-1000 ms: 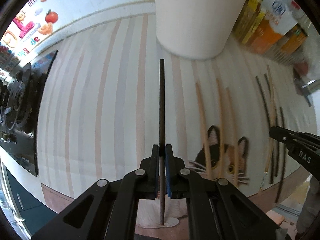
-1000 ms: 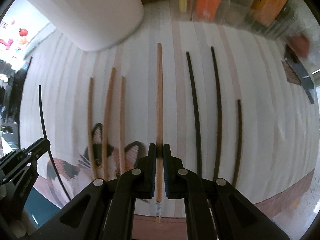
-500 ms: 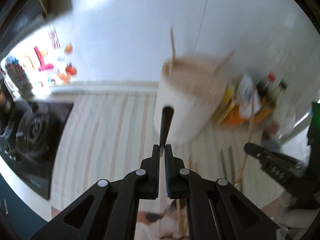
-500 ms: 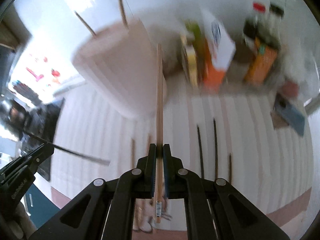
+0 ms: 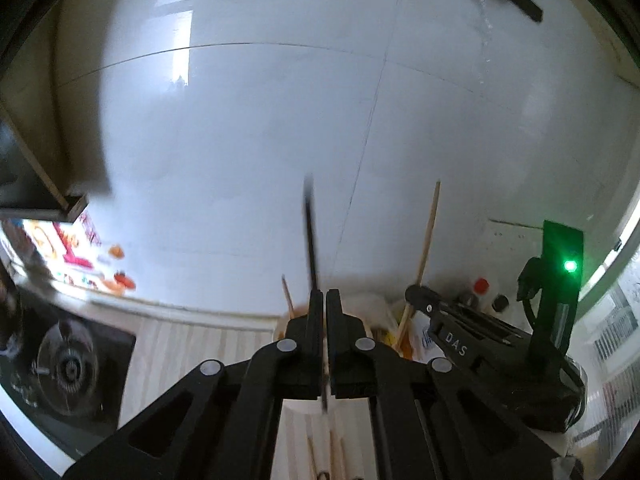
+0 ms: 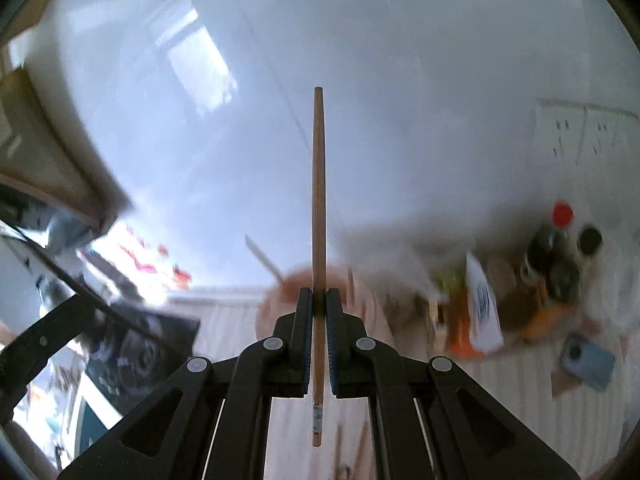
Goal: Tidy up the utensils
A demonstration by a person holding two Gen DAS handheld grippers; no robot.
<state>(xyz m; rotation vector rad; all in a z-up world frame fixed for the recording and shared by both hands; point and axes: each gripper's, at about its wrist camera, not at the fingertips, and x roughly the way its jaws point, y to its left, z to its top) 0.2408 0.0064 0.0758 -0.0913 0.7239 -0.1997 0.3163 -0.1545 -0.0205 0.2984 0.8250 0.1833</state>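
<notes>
My left gripper (image 5: 324, 300) is shut on a black chopstick (image 5: 311, 236) that points up at the tiled wall. My right gripper (image 6: 318, 300) is shut on a wooden chopstick (image 6: 318, 200), also pointing up. Both are raised above the white utensil holder (image 6: 288, 304), which has wooden chopsticks (image 5: 287, 296) standing in it. The right gripper shows in the left wrist view (image 5: 416, 292) with its wooden chopstick (image 5: 428, 232). The left gripper's fingers (image 6: 60, 312) and black chopstick (image 6: 100, 300) show at the left of the right wrist view. More chopsticks (image 5: 332, 452) lie on the striped mat below.
A gas stove (image 5: 68, 368) is at the left. Bottles and cartons (image 6: 480, 304) stand right of the holder. A blue phone (image 6: 586, 360) lies on the mat at the right. The white tiled wall (image 5: 320, 100) fills the upper views.
Both grippers lifted their chopsticks off the mat and tilted upward, so the views swung from the mat to the wall. The holder moved from top of view to just beyond the fingertips.
</notes>
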